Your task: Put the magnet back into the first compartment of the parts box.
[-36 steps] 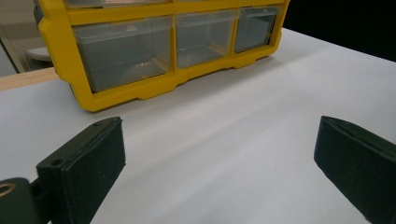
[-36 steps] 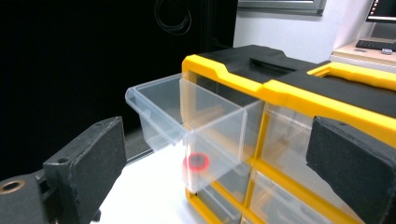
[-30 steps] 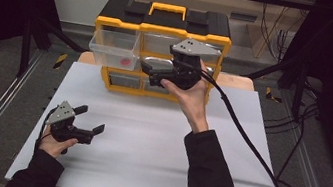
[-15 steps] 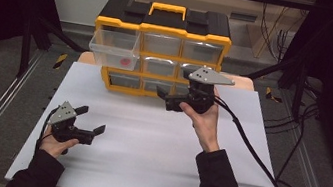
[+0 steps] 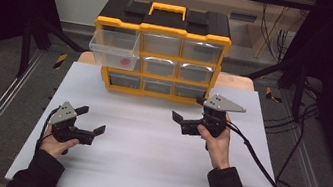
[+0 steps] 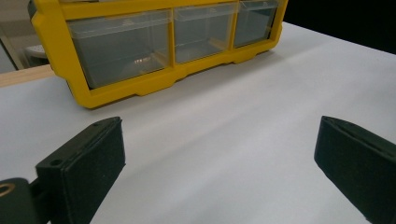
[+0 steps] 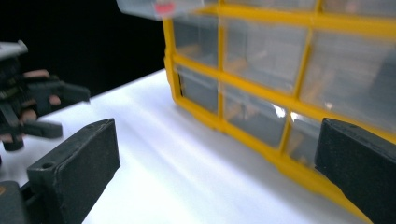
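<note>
Bright even overhead light on white table point(image 5: 143, 161); dark surroundings; right gripper view soft, blurred.

My hand-held gripper point(image 6: 224, 163) is low over the white table point(image 6: 261, 107). Both black jaws rise from the bottom edge, one at lower left, one at lower right, set wide apart with nothing between them but bare table. Ahead and to the left stands a yellow organizer point(image 6: 140, 86), resting on the table, its bottom row of three clear drawers point(image 6: 123, 49) facing me. All three are pushed in. Their contents are too dim to tell. A strip of wooden edge point(image 6: 23, 75) shows at far left, behind the white surface.
</note>
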The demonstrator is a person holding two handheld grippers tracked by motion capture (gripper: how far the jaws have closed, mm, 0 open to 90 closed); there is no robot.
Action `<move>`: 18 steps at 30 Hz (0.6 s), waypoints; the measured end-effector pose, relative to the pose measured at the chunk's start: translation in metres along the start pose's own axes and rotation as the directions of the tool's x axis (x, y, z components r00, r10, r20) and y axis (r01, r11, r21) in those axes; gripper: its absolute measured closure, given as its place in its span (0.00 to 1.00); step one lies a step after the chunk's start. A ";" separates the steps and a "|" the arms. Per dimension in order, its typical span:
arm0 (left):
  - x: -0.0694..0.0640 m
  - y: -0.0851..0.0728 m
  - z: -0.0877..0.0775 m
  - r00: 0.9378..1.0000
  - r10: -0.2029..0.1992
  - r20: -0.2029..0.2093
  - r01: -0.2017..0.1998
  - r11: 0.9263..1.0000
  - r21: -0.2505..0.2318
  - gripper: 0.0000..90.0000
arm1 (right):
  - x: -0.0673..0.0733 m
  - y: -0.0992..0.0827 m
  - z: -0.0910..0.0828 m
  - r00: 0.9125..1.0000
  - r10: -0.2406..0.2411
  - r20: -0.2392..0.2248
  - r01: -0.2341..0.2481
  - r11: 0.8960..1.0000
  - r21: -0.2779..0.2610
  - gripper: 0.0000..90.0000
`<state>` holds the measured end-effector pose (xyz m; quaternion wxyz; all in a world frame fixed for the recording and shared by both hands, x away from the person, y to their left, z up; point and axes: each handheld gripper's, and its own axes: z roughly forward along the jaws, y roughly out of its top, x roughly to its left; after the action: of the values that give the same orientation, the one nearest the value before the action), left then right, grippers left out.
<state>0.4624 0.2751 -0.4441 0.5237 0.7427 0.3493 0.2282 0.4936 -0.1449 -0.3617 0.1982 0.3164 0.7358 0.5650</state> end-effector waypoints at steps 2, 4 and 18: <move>0.000 0.000 0.000 1.000 0.002 -0.001 -0.002 1.000 0.001 0.02 | -0.002 -0.008 -0.003 1.000 0.000 0.008 0.000 1.000 0.011 0.01; 0.000 0.000 0.000 1.000 0.002 -0.001 -0.002 1.000 0.001 0.02 | -0.004 -0.018 -0.008 1.000 0.001 0.015 -0.002 1.000 0.020 0.01; -0.001 -0.001 0.002 1.000 0.002 0.001 -0.002 1.000 0.009 0.02 | -0.017 -0.077 -0.039 0.999 0.028 0.026 -0.029 0.999 0.044 0.01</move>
<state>0.4622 0.2732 -0.4458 0.5203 0.7455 0.3494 0.2266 0.4622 -0.1966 -0.4251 0.1922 0.3383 0.7411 0.5472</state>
